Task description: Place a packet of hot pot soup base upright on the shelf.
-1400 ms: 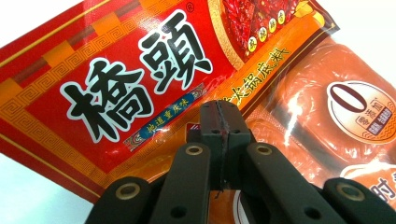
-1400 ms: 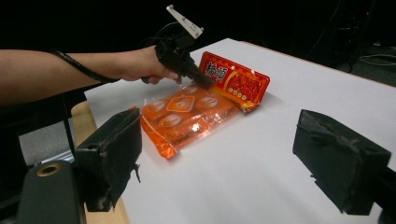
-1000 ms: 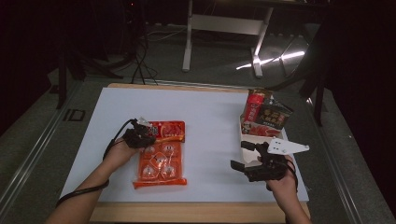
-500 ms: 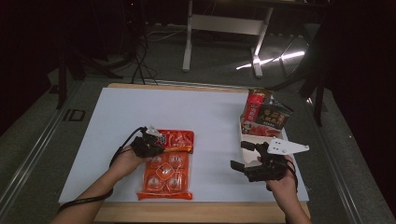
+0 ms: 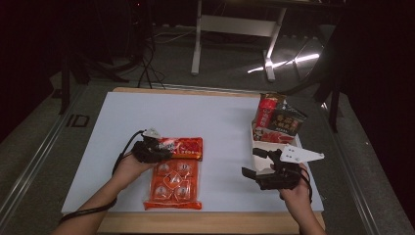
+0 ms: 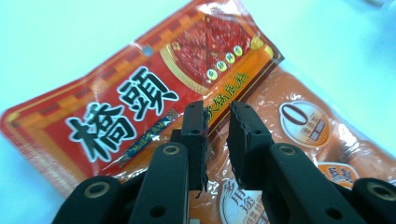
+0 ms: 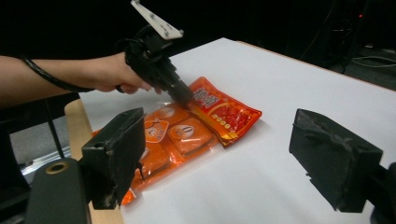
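Note:
A red sauce packet [image 5: 187, 147] [image 6: 116, 98] [image 7: 229, 109] lies across the far end of an orange multi-pack of sachets [image 5: 173, 183] [image 6: 317, 135] [image 7: 182, 135] on the white mat. My left gripper [image 5: 165, 150] [image 6: 217, 109] [image 7: 184, 98] points down at the red packet's near edge. Its jaws have just been opening and stand a narrow gap apart, with nothing pinched between them. My right gripper [image 5: 252, 164] [image 7: 224, 140] rests low over the mat to the right, open wide and empty, aimed toward the packets.
A white tray [image 5: 259, 139] holding several upright red and dark snack packets [image 5: 279, 122] stands at the mat's right edge, just beyond my right gripper. The white mat [image 5: 195, 112] covers the wooden table [image 5: 210, 223]. A dark floor with stands and cables lies behind.
The two packets and my left gripper have shifted a little right and toward the near edge. The left jaws have parted slightly. My right gripper has not moved.

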Action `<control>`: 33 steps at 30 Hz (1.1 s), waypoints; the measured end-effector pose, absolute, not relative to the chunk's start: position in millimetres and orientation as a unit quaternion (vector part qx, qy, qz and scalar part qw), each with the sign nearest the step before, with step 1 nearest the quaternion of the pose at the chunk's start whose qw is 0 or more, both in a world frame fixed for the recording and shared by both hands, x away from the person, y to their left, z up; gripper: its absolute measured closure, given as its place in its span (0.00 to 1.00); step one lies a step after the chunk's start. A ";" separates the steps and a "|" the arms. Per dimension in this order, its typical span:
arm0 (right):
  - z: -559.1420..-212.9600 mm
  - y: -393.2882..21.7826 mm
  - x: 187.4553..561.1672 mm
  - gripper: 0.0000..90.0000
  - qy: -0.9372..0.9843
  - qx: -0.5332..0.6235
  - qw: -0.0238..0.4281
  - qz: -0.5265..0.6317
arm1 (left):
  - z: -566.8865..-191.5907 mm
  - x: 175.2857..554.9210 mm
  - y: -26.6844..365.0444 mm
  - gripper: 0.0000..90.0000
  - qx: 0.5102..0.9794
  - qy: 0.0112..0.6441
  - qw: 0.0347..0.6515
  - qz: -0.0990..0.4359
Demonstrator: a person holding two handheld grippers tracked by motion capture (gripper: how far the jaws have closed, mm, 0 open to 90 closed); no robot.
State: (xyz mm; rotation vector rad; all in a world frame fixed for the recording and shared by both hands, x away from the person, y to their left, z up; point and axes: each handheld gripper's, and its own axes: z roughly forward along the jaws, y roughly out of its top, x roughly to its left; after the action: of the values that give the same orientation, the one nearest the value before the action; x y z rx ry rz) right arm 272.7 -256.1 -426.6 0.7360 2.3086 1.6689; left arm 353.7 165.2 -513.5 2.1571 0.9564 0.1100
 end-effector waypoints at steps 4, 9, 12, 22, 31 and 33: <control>-426.1 -255.4 271.3 0.20 0.783 0.247 0.106 0.561 | -504.9 350.6 175.7 0.83 0.834 0.382 0.397 0.043; -425.5 -253.7 270.0 0.19 0.785 0.247 0.110 0.557 | -493.8 346.3 193.2 0.75 0.816 0.396 0.417 0.056; -424.9 -252.8 269.1 0.19 0.785 0.248 0.114 0.556 | -488.1 343.4 203.8 0.67 0.808 0.405 0.422 0.069; -424.6 -249.5 267.6 0.16 0.790 0.242 0.131 0.548 | -493.7 344.0 227.8 0.41 0.787 0.436 0.429 0.077; -425.7 -251.6 266.8 0.15 0.786 0.245 0.129 0.552 | -519.1 357.8 230.2 0.30 0.794 0.439 0.416 0.063; -425.8 -251.9 266.7 0.15 0.787 0.248 0.128 0.550 | -524.7 360.9 229.5 0.29 0.797 0.438 0.410 0.064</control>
State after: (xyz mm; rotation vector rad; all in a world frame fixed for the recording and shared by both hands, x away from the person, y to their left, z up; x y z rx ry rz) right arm 266.7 -251.9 -425.8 0.7219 2.2910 1.5991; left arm 360.9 229.5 -524.7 2.0077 1.1031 0.1610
